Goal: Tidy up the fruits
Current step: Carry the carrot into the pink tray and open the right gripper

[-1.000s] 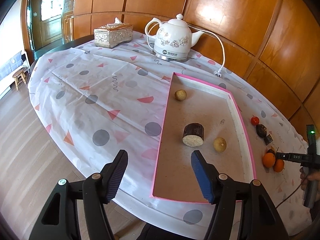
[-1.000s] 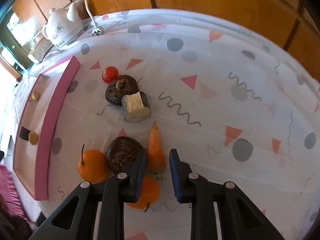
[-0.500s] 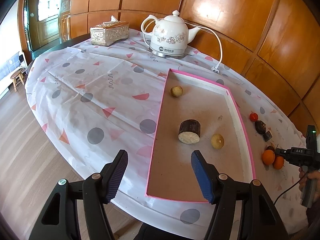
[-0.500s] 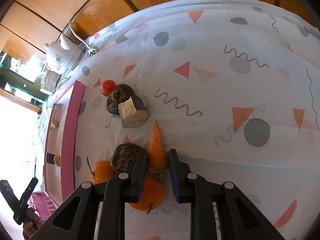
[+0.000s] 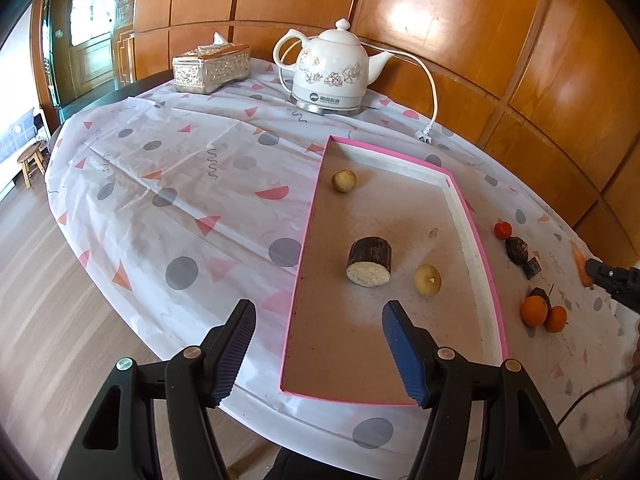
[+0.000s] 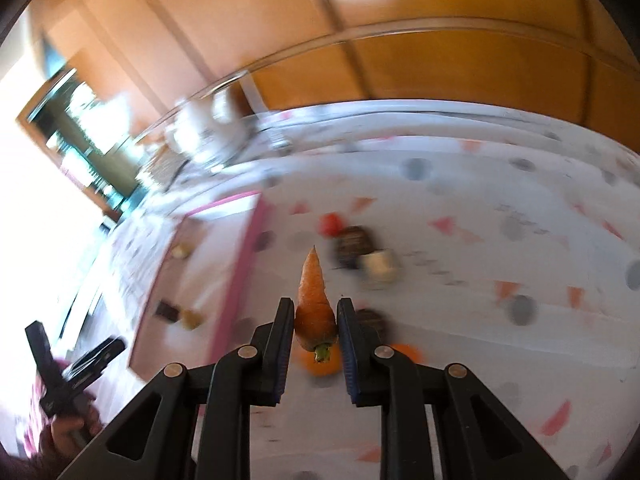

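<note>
My right gripper (image 6: pixel 314 316) is shut on a small orange carrot (image 6: pixel 315 304) and holds it above the tablecloth; the view is blurred. It shows at the right edge of the left wrist view, with the carrot (image 5: pixel 580 262). My left gripper (image 5: pixel 316 344) is open and empty over the near end of the pink-rimmed tray (image 5: pixel 472 224). In the tray lie a dark cut log-shaped piece (image 5: pixel 370 262) and two small tan round fruits (image 5: pixel 427 279) (image 5: pixel 344 181). On the cloth right of the tray are two oranges (image 5: pixel 534 310), a red tomato (image 5: pixel 502 230) and dark chestnut-like pieces (image 5: pixel 517 247).
A white electric kettle (image 5: pixel 332 74) with cord and a tissue box (image 5: pixel 210 68) stand at the table's far side. Wooden wall panels run behind. The table's near edge drops to a wood floor on the left.
My right gripper closed on the carrot and lifted it off the cloth, swinging toward the tray. My left gripper pulled back a little and stayed open.
</note>
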The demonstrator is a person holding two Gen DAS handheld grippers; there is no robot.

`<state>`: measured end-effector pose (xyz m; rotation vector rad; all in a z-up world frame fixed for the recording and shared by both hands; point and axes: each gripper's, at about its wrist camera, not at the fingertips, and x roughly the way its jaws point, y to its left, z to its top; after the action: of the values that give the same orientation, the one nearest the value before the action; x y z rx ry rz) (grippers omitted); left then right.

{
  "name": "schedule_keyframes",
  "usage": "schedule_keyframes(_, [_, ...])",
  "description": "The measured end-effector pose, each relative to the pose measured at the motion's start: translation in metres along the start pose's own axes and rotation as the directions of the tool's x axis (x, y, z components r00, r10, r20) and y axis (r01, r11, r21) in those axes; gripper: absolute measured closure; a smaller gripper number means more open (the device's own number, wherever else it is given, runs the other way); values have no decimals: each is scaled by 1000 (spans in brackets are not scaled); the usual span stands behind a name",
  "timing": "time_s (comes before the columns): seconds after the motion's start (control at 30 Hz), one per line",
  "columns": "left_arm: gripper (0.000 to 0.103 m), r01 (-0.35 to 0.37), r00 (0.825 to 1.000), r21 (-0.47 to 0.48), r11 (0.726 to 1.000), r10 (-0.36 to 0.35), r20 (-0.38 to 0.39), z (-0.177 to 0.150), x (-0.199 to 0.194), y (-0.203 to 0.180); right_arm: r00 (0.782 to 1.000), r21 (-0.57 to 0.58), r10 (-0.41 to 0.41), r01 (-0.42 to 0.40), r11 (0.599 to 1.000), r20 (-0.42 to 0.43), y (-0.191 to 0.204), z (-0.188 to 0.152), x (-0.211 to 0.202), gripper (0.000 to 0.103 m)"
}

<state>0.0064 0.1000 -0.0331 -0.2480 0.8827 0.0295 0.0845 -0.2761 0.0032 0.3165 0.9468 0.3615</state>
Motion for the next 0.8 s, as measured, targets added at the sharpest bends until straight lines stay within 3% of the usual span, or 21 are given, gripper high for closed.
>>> schedule_keyframes(0.13, [37,0,1000,-12,1000,0,6,1,-2,4,996,-83,65,-71,994,-69,56,-6,35,81])
schedule_keyframes(0.37, [37,3,1000,-16,1000,-3,8,1,-3,6,980,-165,86,-116,979,-177,120,-20,94,81])
schedule_keyframes(0.57, [37,4,1000,-20,1000,-4,7,1,-2,7,984,-232,32,-74,970,-178,137,-27,96,78])
schedule_keyframes(0.8, [37,11,1000,-2,1000,-11,9,2,-3,1,990,-306,-66,24,952,-127,131,-32,77,78])
